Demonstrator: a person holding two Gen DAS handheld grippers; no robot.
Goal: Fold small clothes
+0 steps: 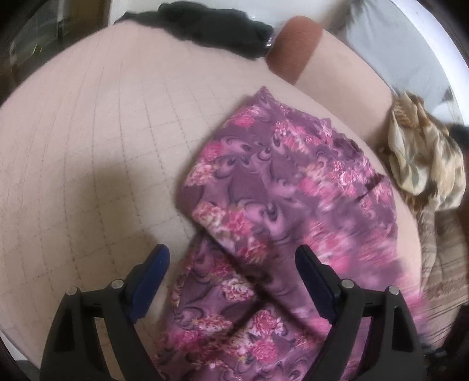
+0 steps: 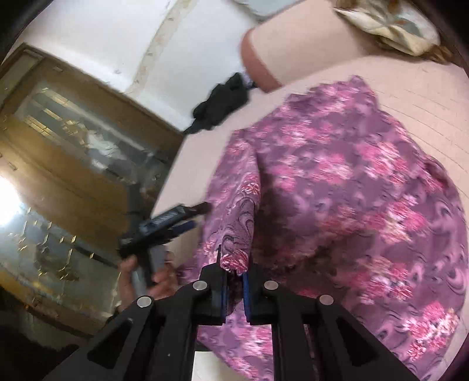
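A purple garment with pink flowers (image 1: 281, 187) lies on a pale pink quilted bed (image 1: 88, 132). My left gripper (image 1: 231, 258) is open, its jaws wide apart, just above the garment's near folded edge, holding nothing. My right gripper (image 2: 234, 263) is shut on a bunched fold of the same garment (image 2: 351, 187) and holds it lifted off the bed. The left gripper (image 2: 187, 217) also shows in the right wrist view, held by a hand at the garment's left edge.
A black cloth (image 1: 217, 26) lies at the bed's far edge beside a pink-brown bolster (image 1: 293, 47). A crumpled beige patterned cloth (image 1: 425, 155) sits to the right. A wooden glass-fronted cabinet (image 2: 73, 140) stands beside the bed.
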